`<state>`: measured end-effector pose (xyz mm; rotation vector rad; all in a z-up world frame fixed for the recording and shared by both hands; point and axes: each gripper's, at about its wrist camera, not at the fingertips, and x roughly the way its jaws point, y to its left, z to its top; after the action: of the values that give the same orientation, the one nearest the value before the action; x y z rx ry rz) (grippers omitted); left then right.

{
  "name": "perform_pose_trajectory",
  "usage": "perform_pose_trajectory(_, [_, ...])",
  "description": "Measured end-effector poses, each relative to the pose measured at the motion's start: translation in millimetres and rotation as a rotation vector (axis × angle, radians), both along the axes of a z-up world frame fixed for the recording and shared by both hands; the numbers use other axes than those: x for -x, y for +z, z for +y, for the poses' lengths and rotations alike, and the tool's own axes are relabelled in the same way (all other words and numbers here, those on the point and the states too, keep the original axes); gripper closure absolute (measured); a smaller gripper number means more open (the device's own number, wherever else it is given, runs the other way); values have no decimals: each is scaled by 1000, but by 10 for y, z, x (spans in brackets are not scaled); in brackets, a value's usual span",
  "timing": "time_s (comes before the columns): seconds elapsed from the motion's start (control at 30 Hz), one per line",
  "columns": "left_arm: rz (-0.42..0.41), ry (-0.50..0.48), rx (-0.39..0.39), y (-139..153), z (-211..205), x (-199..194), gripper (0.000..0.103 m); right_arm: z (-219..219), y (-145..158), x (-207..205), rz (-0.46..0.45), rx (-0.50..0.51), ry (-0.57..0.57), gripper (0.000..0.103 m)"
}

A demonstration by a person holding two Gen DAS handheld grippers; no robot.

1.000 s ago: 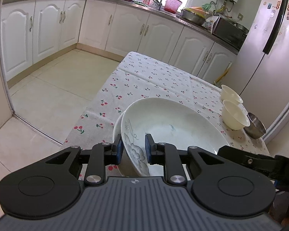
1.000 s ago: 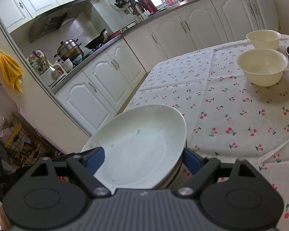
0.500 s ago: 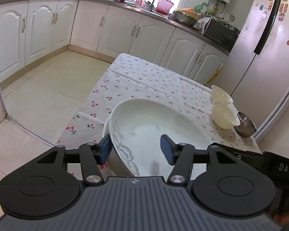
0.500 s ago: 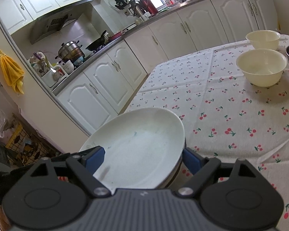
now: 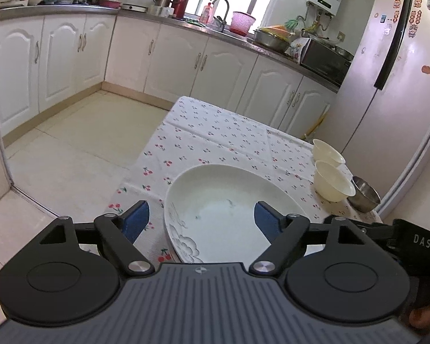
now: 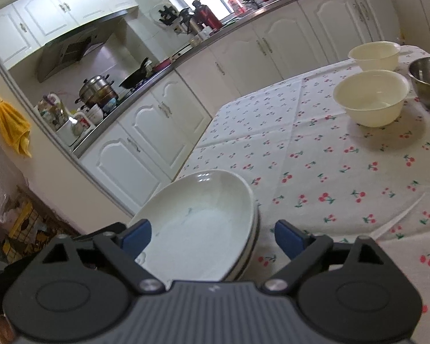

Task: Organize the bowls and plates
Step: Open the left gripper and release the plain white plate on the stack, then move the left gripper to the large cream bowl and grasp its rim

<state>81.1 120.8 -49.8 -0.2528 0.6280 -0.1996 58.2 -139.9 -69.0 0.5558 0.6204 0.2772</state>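
Note:
A stack of white plates point(image 5: 229, 215) with a grey cloud pattern on the rim lies near the front edge of the cherry-print table point(image 5: 215, 140); it also shows in the right wrist view point(image 6: 203, 223). My left gripper point(image 5: 202, 222) is open, its blue pads either side of the plate's near rim, not gripping. My right gripper point(image 6: 213, 236) is open, its jaws spread either side of the stack without touching it. Two cream bowls point(image 5: 334, 182) point(image 5: 328, 152) and a steel bowl point(image 5: 364, 197) stand at the table's right side.
White kitchen cabinets point(image 5: 169, 54) and a cluttered counter run behind the table. A fridge point(image 5: 395, 94) stands close to the right. The floor point(image 5: 80, 143) lies left of the table. In the right wrist view the cream bowls point(image 6: 371, 97) and steel bowl point(image 6: 428, 80) sit far right.
My left gripper has let go of the top plate's rim, opened wide and drawn back and up. The plate now rests on the stack. The right gripper has pulled back slightly.

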Motion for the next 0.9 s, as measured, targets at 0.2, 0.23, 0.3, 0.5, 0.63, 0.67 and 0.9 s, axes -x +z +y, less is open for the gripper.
perform_pose_trajectory(0.2, [-37, 6, -35, 89, -45, 10, 1, -169, 3, 70, 7, -18, -75, 3])
perform_pose_trajectory(0.23, [-42, 2, -40, 110, -67, 13, 0, -205, 9, 88, 8, -19, -89, 3])
perform_pose_trajectory(0.3, [-49, -11, -45, 146, -102, 27, 0, -274, 24, 121, 8, -23, -117, 2])
perform_pose_trajectory(0.5, [-60, -67, -51, 237, -258, 41, 0, -517, 77, 245, -1, -35, -206, 1])
perform_pose_trajectory(0.63, [-65, -114, -42, 303, -400, 25, 0, -712, 118, 320, -10, -44, -268, 1])
perform_pose_trajectory(0.67, [-70, -125, -40, 326, -447, 26, 0, -761, 122, 332, -11, -47, -282, 1])
perform_pose_trajectory(0.9, [-57, -202, -45, 414, -808, -79, 0, -1166, 163, 450, -52, -70, -386, 1])
